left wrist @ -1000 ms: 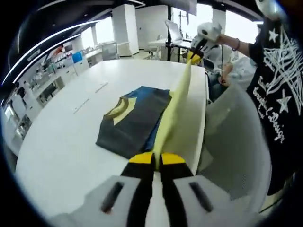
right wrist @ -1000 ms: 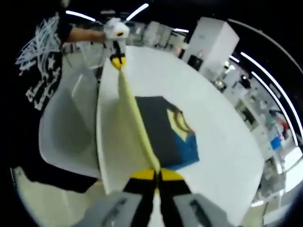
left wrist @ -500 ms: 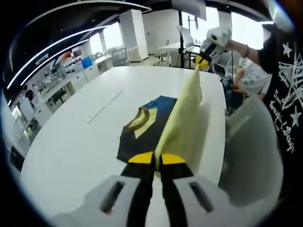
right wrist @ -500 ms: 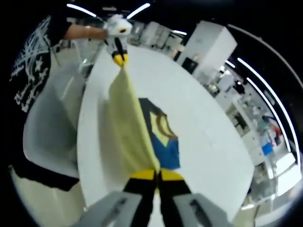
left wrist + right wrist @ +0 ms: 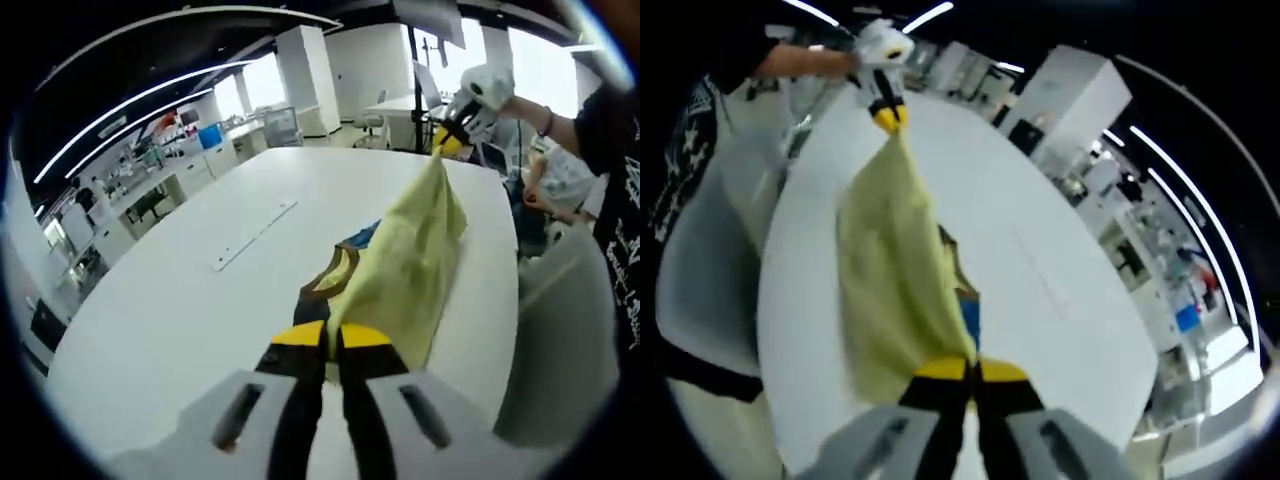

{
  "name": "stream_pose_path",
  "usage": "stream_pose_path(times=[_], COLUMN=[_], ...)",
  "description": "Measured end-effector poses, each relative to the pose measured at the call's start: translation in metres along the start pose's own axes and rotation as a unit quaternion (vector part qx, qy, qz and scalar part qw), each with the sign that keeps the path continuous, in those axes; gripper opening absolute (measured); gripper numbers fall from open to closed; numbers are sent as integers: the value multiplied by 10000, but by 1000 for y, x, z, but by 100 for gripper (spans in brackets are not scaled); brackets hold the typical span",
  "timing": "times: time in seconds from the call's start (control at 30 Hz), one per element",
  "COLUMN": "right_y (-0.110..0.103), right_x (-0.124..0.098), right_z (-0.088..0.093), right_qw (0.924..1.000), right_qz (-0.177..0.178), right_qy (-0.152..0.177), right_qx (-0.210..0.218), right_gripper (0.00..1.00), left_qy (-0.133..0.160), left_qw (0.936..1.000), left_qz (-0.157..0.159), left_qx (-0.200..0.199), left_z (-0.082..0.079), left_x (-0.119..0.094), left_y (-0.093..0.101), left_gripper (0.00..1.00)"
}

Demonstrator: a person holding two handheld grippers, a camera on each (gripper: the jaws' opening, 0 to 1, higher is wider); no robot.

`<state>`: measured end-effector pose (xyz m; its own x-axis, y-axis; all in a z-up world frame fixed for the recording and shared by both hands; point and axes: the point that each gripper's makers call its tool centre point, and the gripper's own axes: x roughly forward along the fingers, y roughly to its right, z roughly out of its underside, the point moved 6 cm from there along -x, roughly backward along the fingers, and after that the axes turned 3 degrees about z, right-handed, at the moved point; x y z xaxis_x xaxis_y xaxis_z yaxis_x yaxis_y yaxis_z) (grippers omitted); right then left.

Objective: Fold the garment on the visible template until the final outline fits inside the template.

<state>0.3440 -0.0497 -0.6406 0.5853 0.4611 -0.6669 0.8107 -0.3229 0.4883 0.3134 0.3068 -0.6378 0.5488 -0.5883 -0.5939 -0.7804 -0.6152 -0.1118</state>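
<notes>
The left tool (image 5: 331, 335) is clamped on one corner of the yellow flap (image 5: 405, 265) of the garment, its jaws pressed together on the cloth; the right tool (image 5: 972, 368) is clamped the same way on the other corner. Each tool also shows far off in the other's view, at the top of the stretched edge.

Half a second ago the flap hung as a narrow upright sheet with most of the dark, blue-and-yellow panel (image 5: 345, 272) open to view beside it. Now the sheet has swung over and spread wider, covering nearly all of that panel — only a sliver of collar and blue shows at its edge. I judge the fold is being carried across the garment and is past its midpoint, with the lay-down and release yet to come.

The garment lies on the white worktop (image 5: 190, 300), near the edge by the grey chair (image 5: 560, 350), where the person (image 5: 615, 150) stands. A long pale strip (image 5: 253, 236) lies well apart on the worktop.

The template's outline I cannot make out in either view — the lifted flap hides the ground under it — so whether the shape will fit cannot be told
</notes>
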Motion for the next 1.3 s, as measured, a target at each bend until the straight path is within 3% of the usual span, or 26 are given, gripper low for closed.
stream_pose_path(times=[0.07,0.27,0.43,0.57,1.0,1.3], right_y=[4,15,19,21,26,21], right_x=[7,30,53,71,131,169], right_z=[0,7,14,18,34,50], right_qw=[10000,9998,9996,9992,9971,9941], right_qz=[25,100,85,63,-68,-301], right_qy=[0,-105,-186,-387,-753,-1012], right_qx=[63,147,189,20,-58,-267], right_gripper=[0,0,0,0,0,0], left_qy=[-39,-11,-21,15,-251,-472], left_qw=[9999,9986,9940,9865,9747,9732], left_qz=[-50,0,64,141,214,80], left_qx=[-137,-537,-1091,-1633,-2210,-2249], left_z=[2,9,24,35,77,101], left_x=[2,21,37,53,102,126], left_y=[0,-27,-47,-59,-97,-100], left_gripper=[1,1,1,1,1,2])
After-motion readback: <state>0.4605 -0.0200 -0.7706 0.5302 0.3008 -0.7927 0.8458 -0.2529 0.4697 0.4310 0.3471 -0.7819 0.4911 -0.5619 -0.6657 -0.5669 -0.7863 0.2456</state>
